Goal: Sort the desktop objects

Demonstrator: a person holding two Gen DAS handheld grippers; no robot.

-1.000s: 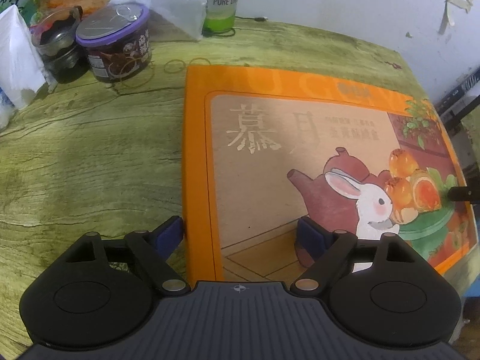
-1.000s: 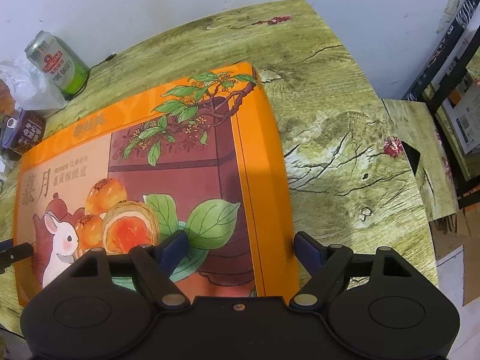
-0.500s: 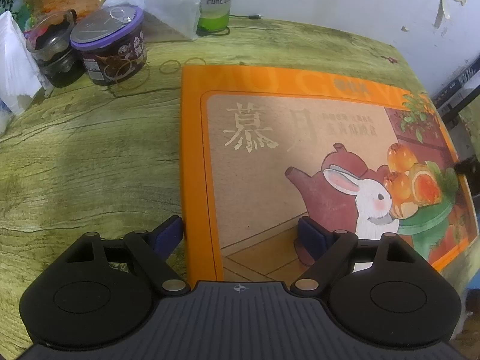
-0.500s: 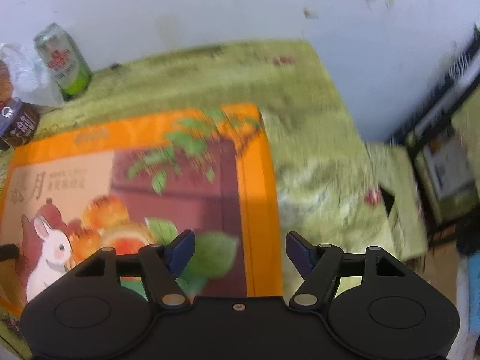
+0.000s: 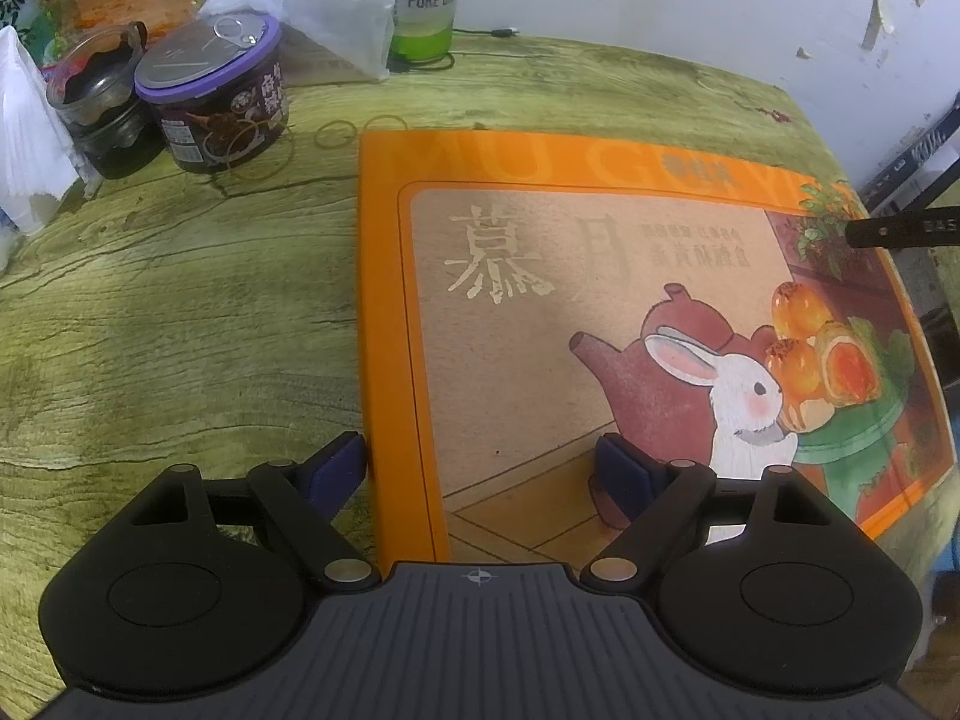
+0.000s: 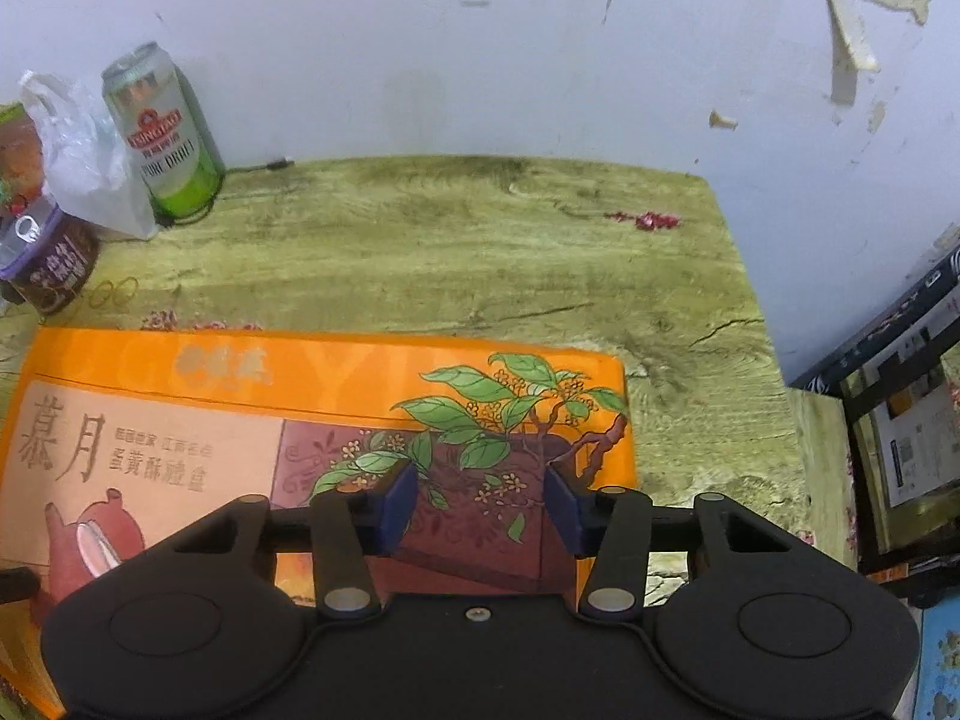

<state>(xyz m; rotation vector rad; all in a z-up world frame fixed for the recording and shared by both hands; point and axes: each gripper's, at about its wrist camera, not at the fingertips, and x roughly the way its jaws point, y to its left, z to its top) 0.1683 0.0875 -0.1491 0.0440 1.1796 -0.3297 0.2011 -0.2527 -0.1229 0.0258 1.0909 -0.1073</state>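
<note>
My left gripper (image 5: 480, 462) stood spread across the near left edge of the orange gift box (image 5: 630, 300), one blue pad just outside the box on the green wood-grain table (image 5: 168, 312), the other over the printed lid; whether either pad pressed on the cardboard I could not tell, and I judged it a bracing hold, not a pinch. My right gripper (image 6: 480, 504) hung above the far right corner of the same box, its jaws closing with nothing but the leaf print between them. The box lay flat in the middle of the table, well apart from the purple-lidded jar (image 5: 210, 102), the beer can (image 5: 426, 0) and the plastic bag (image 5: 324, 0) along the wall. To shift so wide and flat a thing well, I reckoned I should catch both its edges low and move my hands together, lest it pivot or slide toward the table's right edge.
</note>
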